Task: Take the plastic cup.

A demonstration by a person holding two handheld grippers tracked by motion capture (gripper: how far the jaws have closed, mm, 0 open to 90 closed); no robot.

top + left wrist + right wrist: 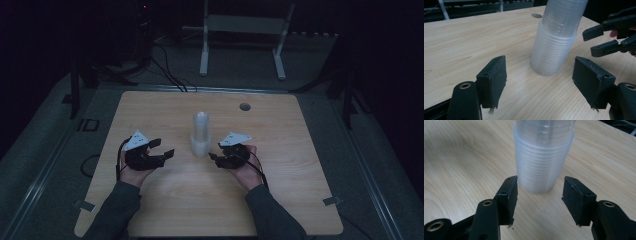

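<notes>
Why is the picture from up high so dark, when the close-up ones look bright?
The high view is dim, with black surroundings and only the table lit. Both gripper views are brighter: the stack of cups is sharp, with pale glints on its ridges, while the near jaws look slightly soft.

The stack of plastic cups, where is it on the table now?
In the high view the stack of plastic cups stands upright near the middle of the table, between the left hand-held gripper and the right hand-held gripper.
</notes>
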